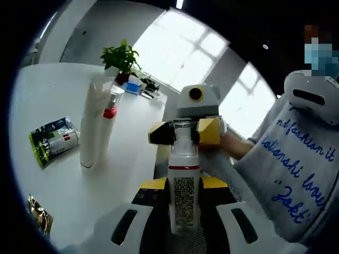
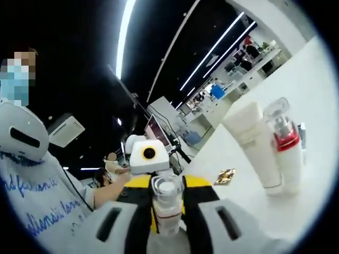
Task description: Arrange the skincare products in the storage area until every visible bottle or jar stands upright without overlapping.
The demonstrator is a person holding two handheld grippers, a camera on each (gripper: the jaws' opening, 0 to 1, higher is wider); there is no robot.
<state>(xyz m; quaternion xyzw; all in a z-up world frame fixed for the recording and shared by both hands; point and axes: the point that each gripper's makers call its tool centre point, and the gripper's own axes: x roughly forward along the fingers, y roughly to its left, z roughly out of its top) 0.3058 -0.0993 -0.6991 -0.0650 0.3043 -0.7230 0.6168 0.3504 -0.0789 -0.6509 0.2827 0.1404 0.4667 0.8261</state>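
Left gripper view: left tongs [image 1: 183, 225] clamped on pump bottle [image 1: 184, 196], other tongs [image 1: 184, 131] clamped on its cap. White tube [image 1: 94, 124] and red-collared bottle [image 1: 108, 124] upright on surface [image 1: 47, 90].

Right gripper view: right tongs [image 2: 167, 222] gripping bottle cap [image 2: 167, 203]; tube [image 2: 253, 143], red-collared bottle [image 2: 287, 151] touching.

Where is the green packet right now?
In the left gripper view the green packet lies flat on the white table, left of the tall white tube.

My left gripper [image 1: 184, 185] and right gripper [image 1: 184, 131] face each other, both clamped on 1 pump bottle [image 1: 184, 203].
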